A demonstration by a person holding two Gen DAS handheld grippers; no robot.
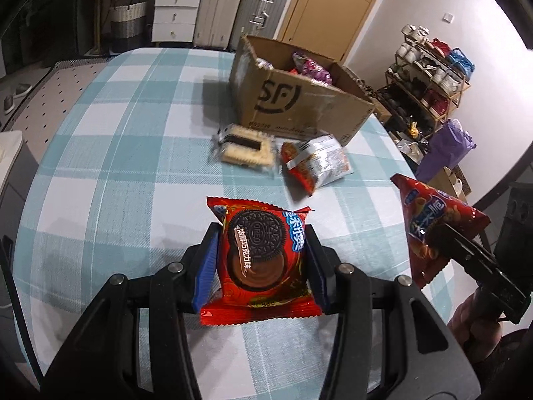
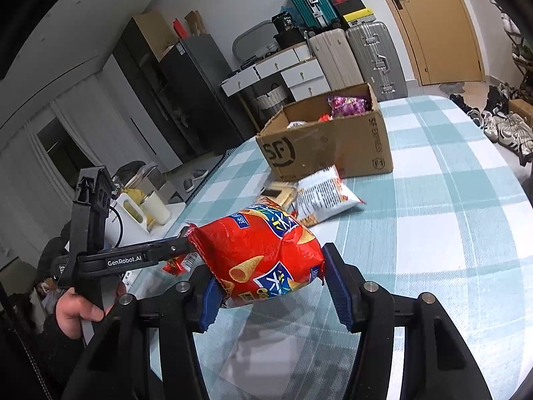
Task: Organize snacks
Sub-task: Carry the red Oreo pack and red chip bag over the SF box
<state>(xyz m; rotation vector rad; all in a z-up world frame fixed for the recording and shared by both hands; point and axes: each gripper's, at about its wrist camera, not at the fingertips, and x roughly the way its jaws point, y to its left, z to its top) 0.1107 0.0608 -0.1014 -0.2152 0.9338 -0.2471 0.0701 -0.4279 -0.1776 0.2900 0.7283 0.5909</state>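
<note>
My left gripper (image 1: 263, 250) is shut on a red Oreo packet (image 1: 263, 256), held above the checked tablecloth (image 1: 133, 133). My right gripper (image 2: 271, 276) is shut on a puffy red bag of corn cones (image 2: 263, 253); that bag (image 1: 429, 220) also shows at the right of the left wrist view. The left gripper (image 2: 180, 250) reaches in from the left of the right wrist view, a hand (image 2: 76, 306) on its handle. An open cardboard box (image 1: 299, 100) (image 2: 326, 140) at the far side holds a purple packet (image 1: 313, 66). In front of it lie a biscuit pack (image 1: 245, 148) and a silver-red snack bag (image 1: 316, 160) (image 2: 323, 196).
Suitcases (image 1: 240, 3), white drawers (image 1: 173, 13) and a wooden door (image 1: 333, 0) stand behind the table. A shoe rack (image 1: 429, 76) and a purple bag (image 1: 446, 146) stand past the table's right edge. A kettle and cups (image 2: 143, 213) stand left of the table.
</note>
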